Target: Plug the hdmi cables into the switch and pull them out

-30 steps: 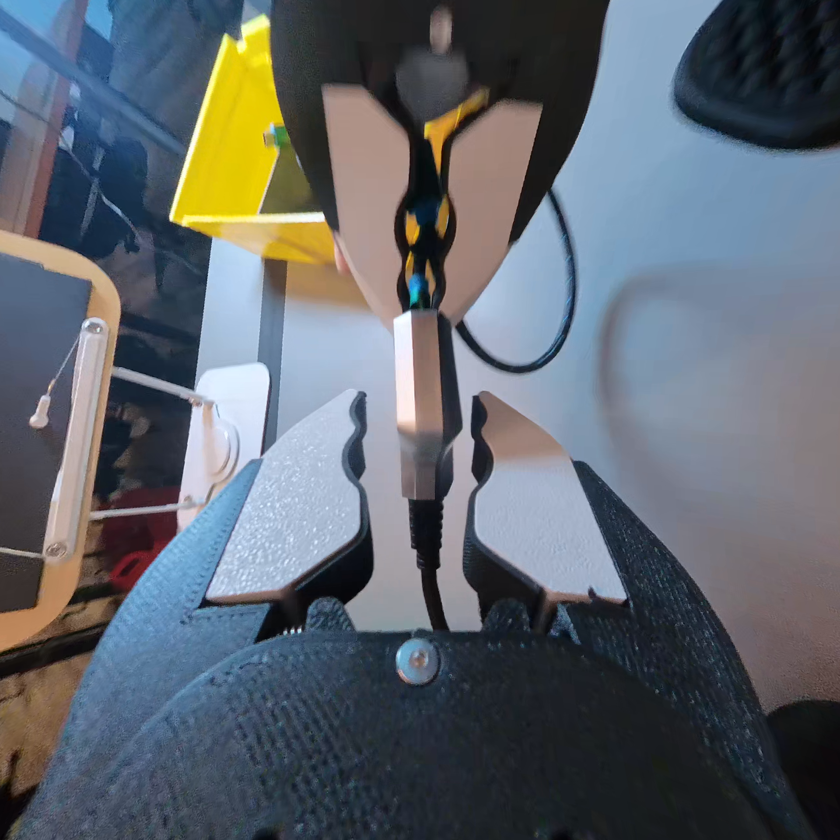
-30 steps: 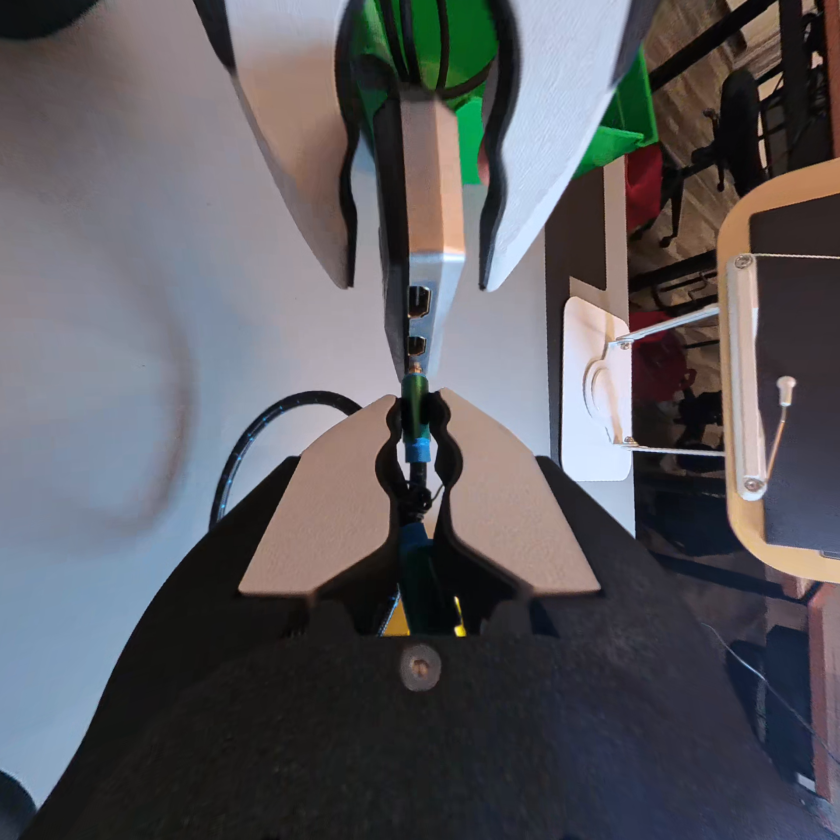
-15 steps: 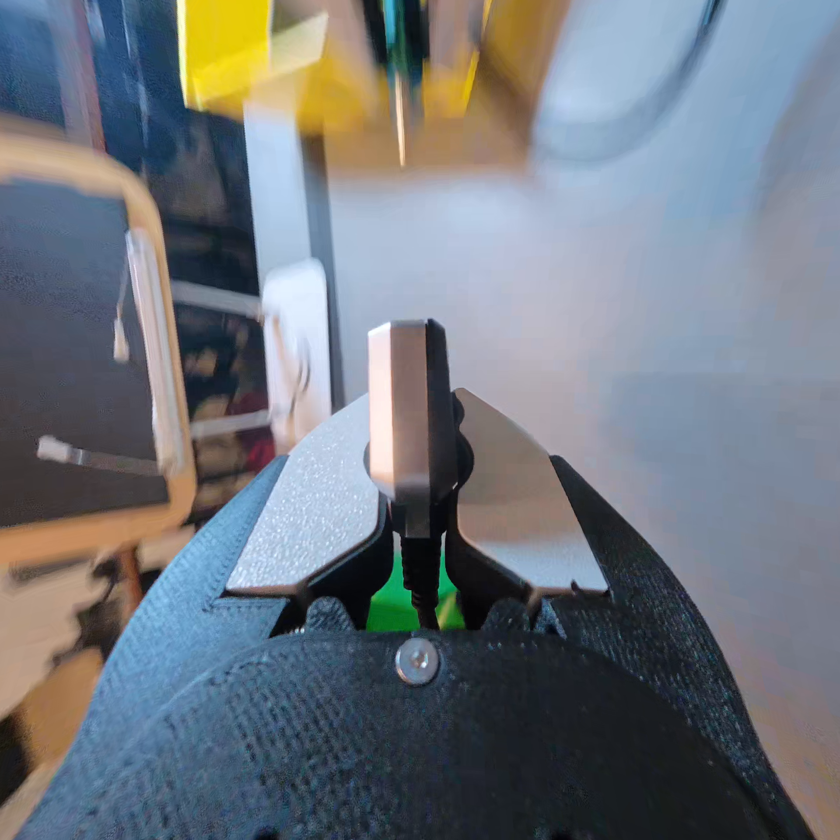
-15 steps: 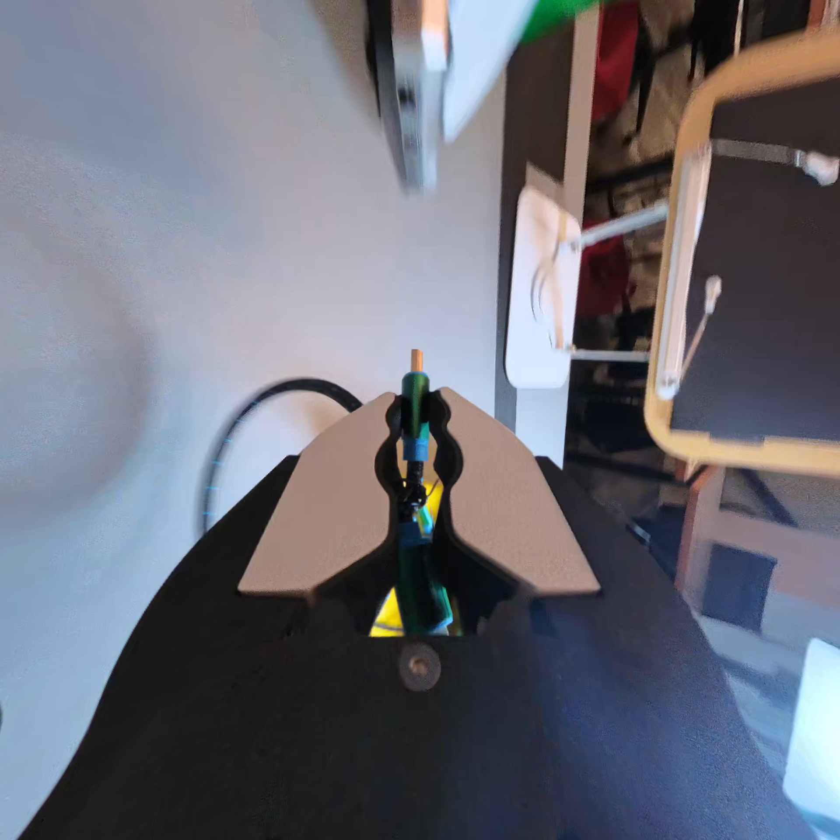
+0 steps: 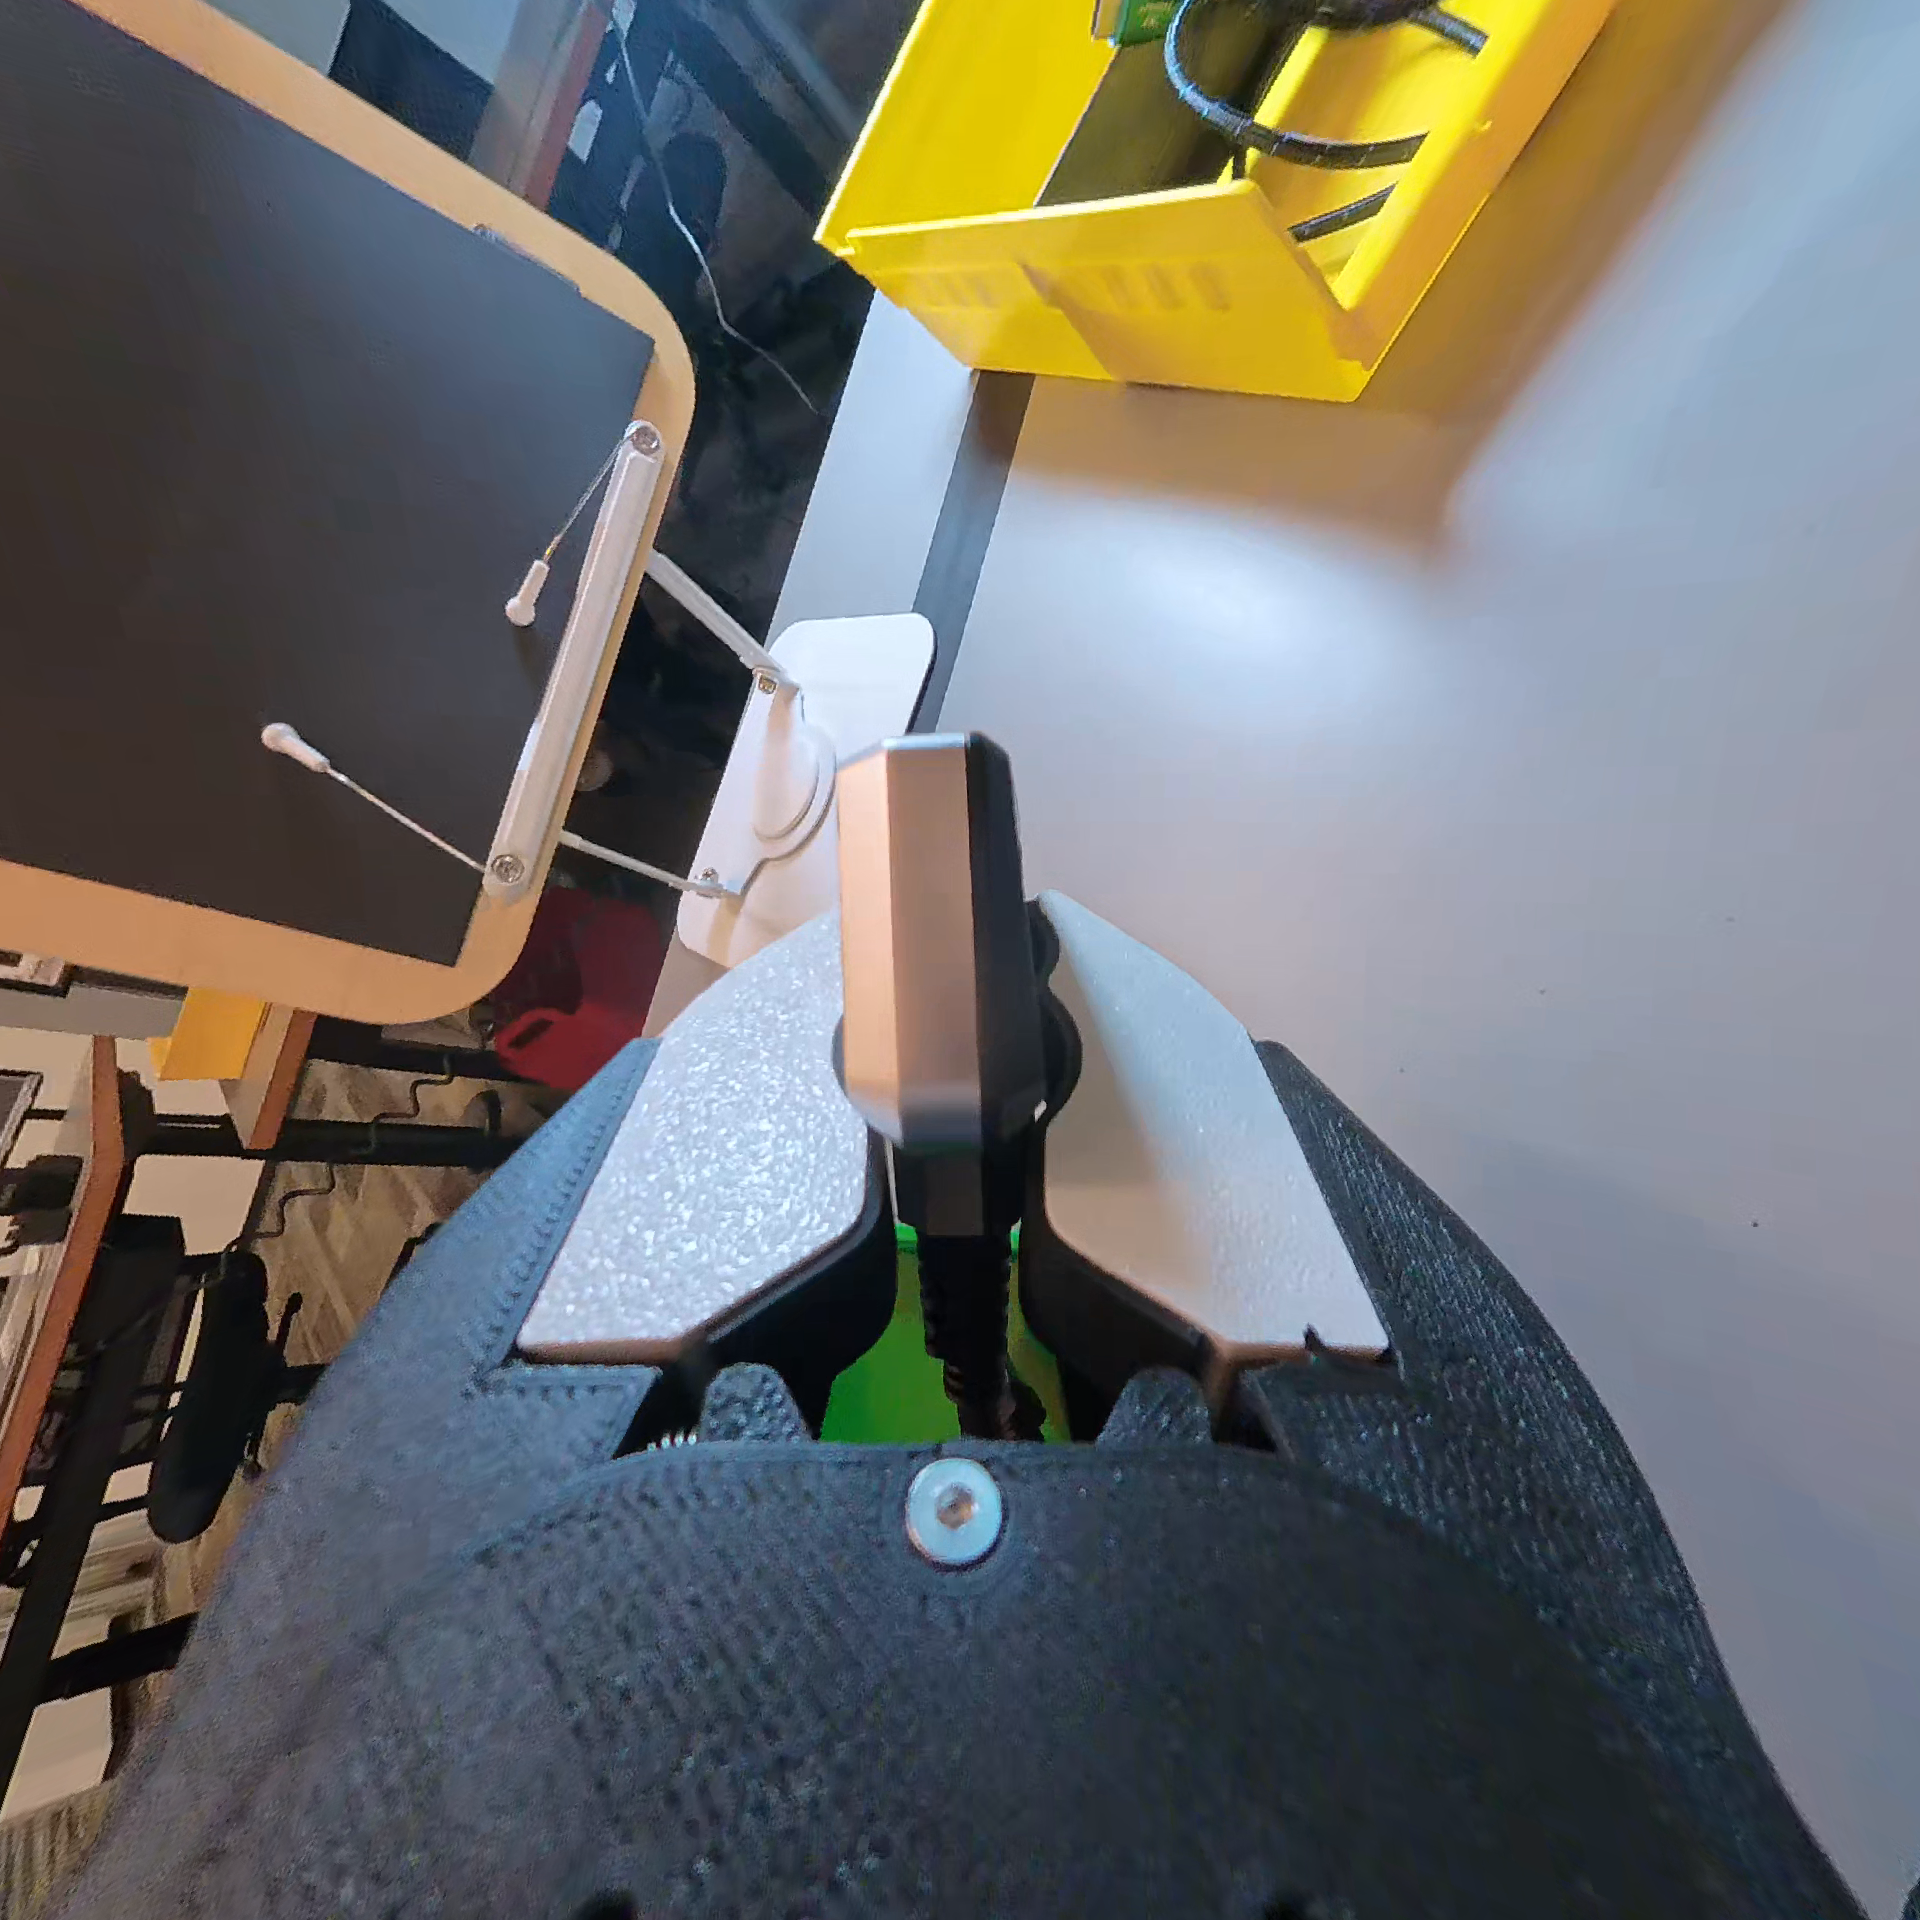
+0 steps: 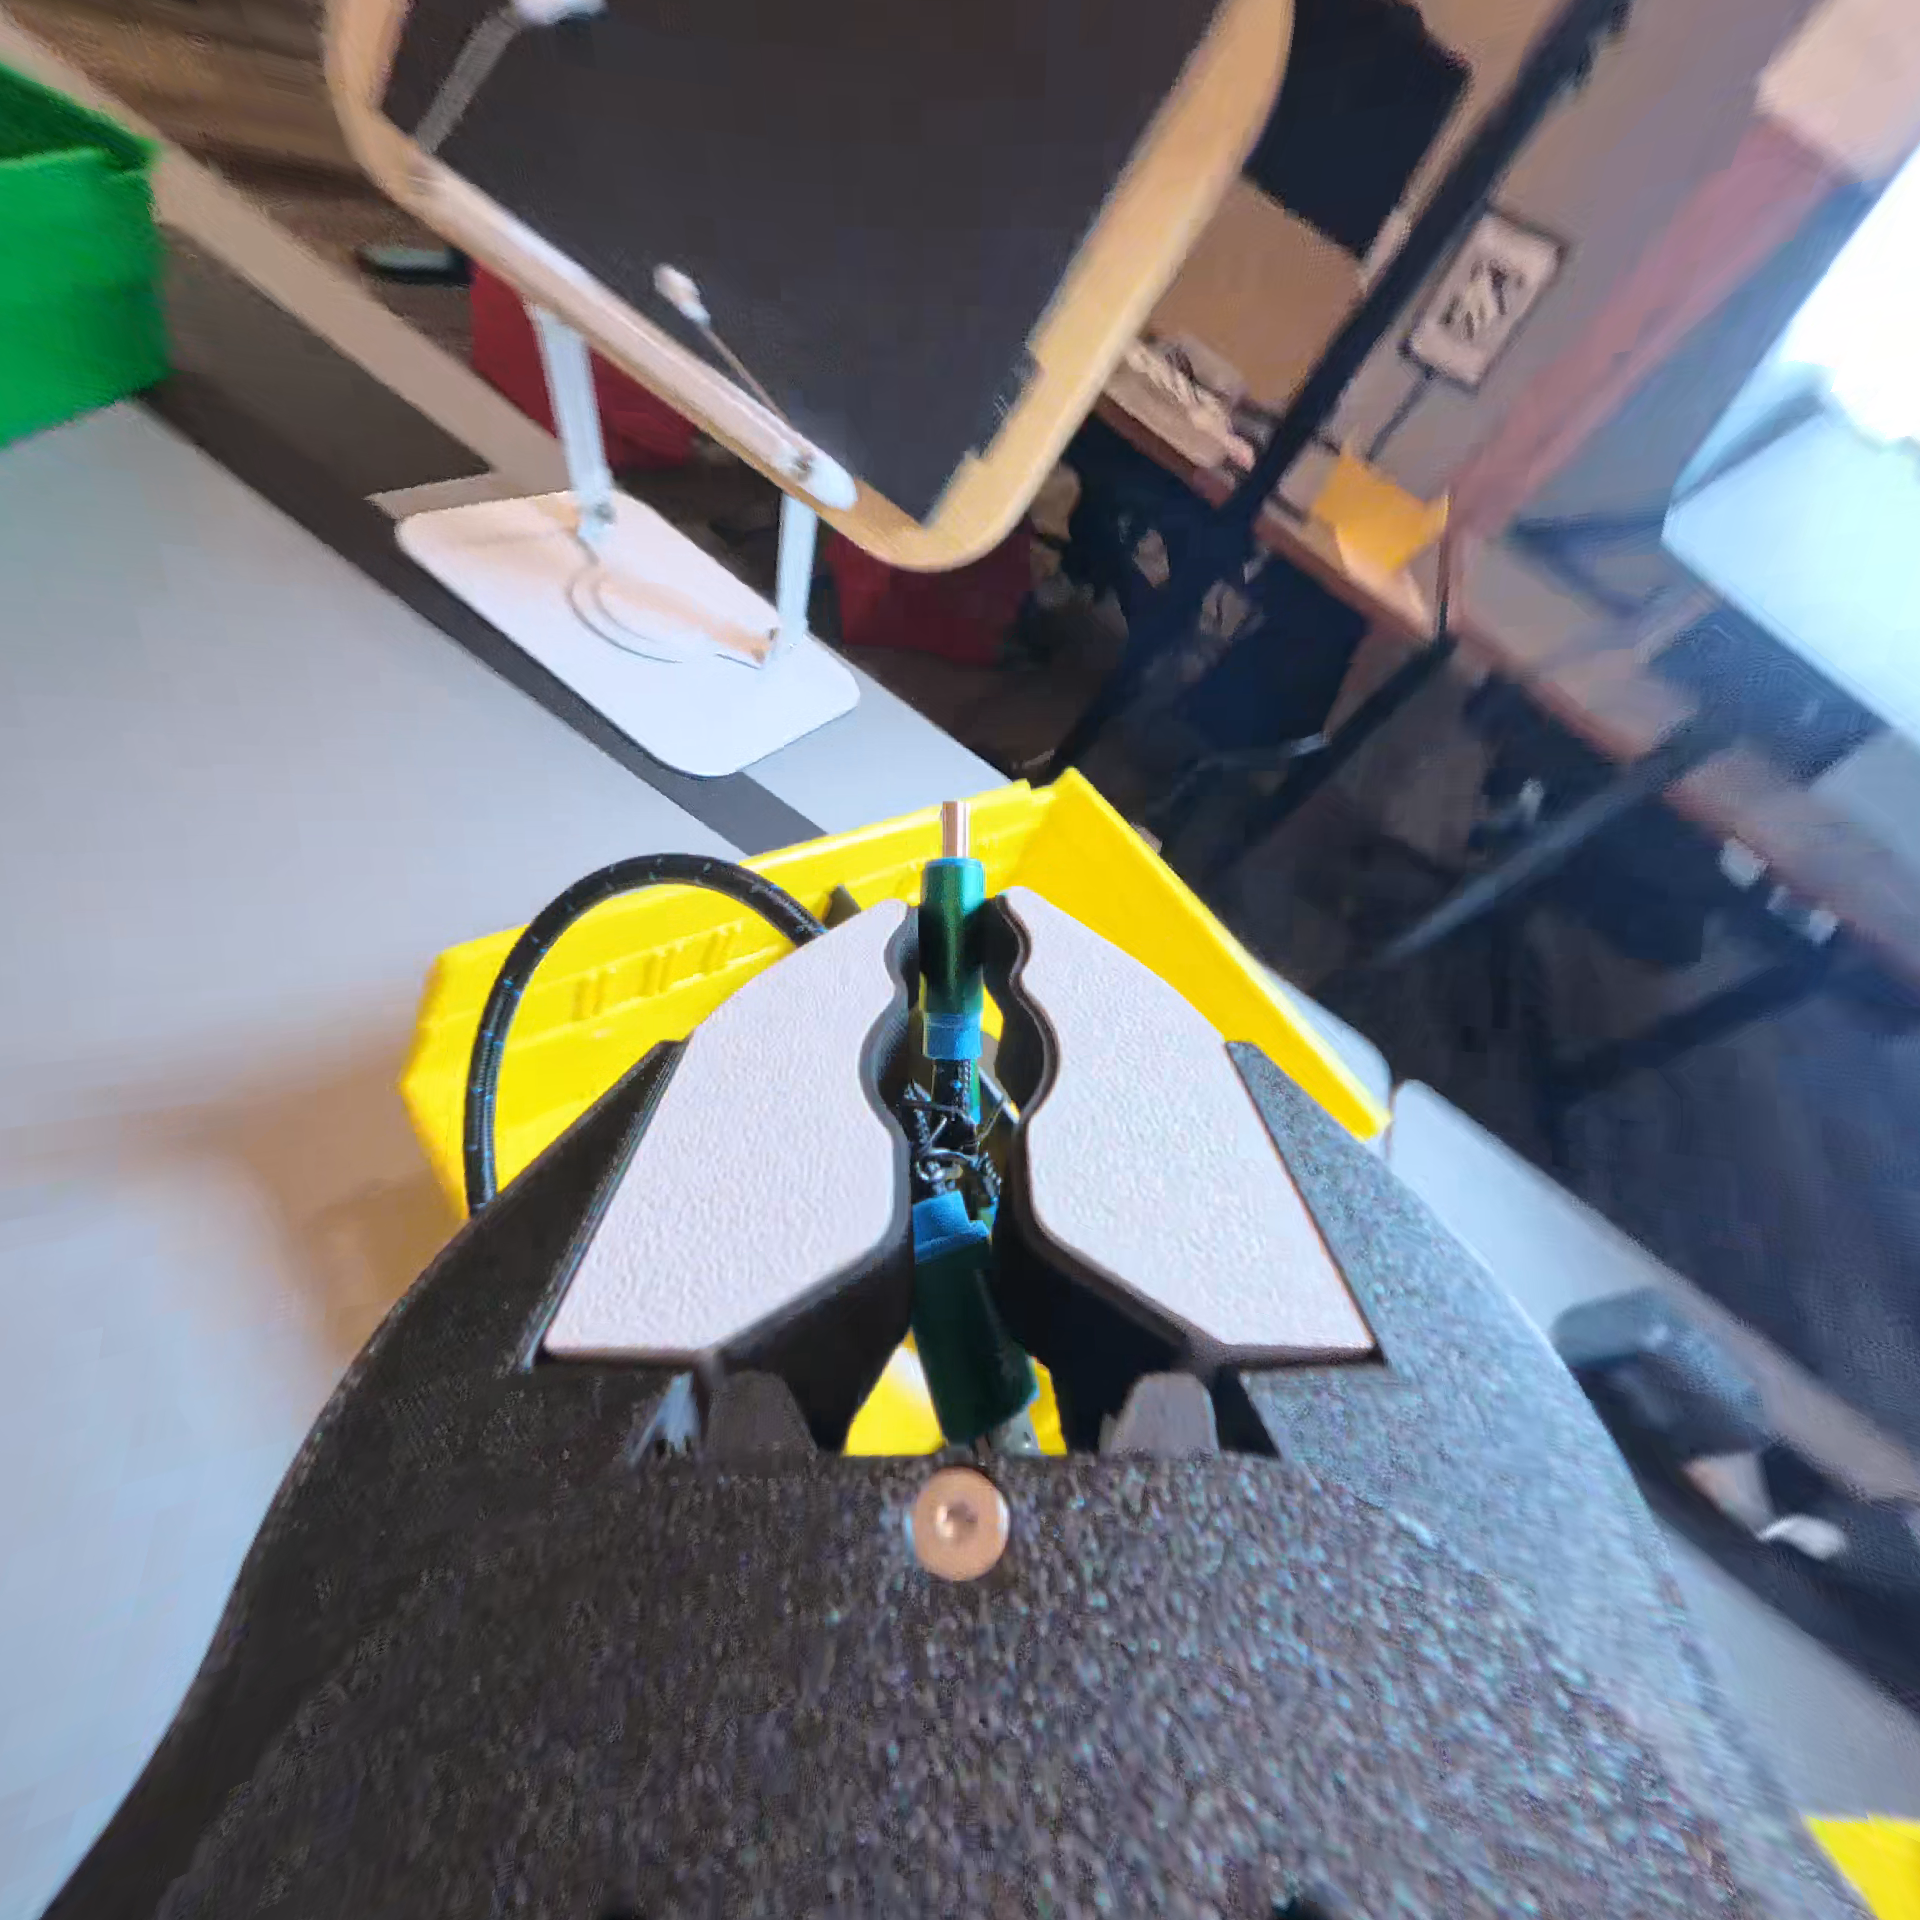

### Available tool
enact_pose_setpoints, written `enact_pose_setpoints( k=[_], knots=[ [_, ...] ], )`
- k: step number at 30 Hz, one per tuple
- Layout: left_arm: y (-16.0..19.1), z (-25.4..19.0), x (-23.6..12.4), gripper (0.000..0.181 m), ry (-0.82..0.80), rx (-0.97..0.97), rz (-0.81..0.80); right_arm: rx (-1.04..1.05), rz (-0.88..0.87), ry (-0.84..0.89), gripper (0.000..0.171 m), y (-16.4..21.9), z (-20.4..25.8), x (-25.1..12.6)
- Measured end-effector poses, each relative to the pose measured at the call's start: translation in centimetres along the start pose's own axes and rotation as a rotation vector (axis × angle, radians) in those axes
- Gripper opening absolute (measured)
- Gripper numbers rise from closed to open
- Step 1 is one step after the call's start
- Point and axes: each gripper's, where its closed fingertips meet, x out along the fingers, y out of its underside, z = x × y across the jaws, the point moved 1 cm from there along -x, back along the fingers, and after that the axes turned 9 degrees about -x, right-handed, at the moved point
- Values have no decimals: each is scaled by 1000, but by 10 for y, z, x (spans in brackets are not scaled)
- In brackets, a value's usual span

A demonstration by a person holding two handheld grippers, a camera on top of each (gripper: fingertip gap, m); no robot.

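Left gripper (image 5: 940,997): pressed together on the switch, pads against both its flat sides.
Switch (image 5: 914,935): slim grey-and-black box, standing up out of the left gripper's tips, raised off the table; its black lead runs back between the fingers.
Right gripper (image 6: 954,914): pinching the HDMI cable plug.
HDMI cable plug (image 6: 952,940): green metal shell with a blue collar, metal tip pointing forward past the fingertips, unplugged, held over the yellow bin.
HDMI cable (image 6: 540,997): black braided cord, arching out to the left of the right gripper.
Yellow bin (image 5: 1143,270): on the table's far part, dark cable coiled inside.
Table (image 5: 1507,831): pale grey top.
White stand base (image 6: 634,623): at the table edge, carrying a tilted dark board with a wooden rim.
Green bin (image 6: 73,281): at the table's far left in the right wrist view.
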Motion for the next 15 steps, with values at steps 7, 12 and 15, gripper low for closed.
enact_pose_setpoints(
  k=[7,12,15],
  knots=[
    [-6,-9,4,24,31,4,-5,113,293,147,40,84,-16,40],
    [-13,-15,5,24,58,-1,-36,93,225,178,48,52,-27,17],
    [-24,-24,4,24,92,3,-78,22,41,119,47,-2,-13,0]
  ],
)
